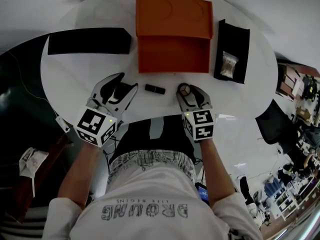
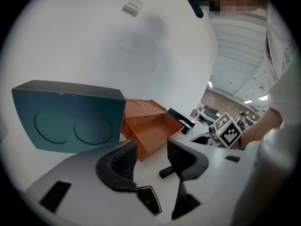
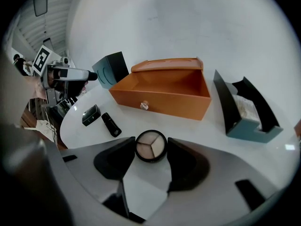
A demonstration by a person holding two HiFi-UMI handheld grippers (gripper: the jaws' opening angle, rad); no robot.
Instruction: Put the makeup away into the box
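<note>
In front of the open orange rectangular box (image 1: 173,54) and to its left, my left gripper (image 2: 151,150) has its fingers spread wide above a small black square compact (image 2: 149,200) on the white table (image 1: 75,79), without touching it. A black lipstick tube (image 1: 155,89) lies just in front of the box. Front-right of the box, my right gripper (image 3: 151,144) seems clamped on a round black compact of beige powders (image 1: 184,89), outside the box.
</note>
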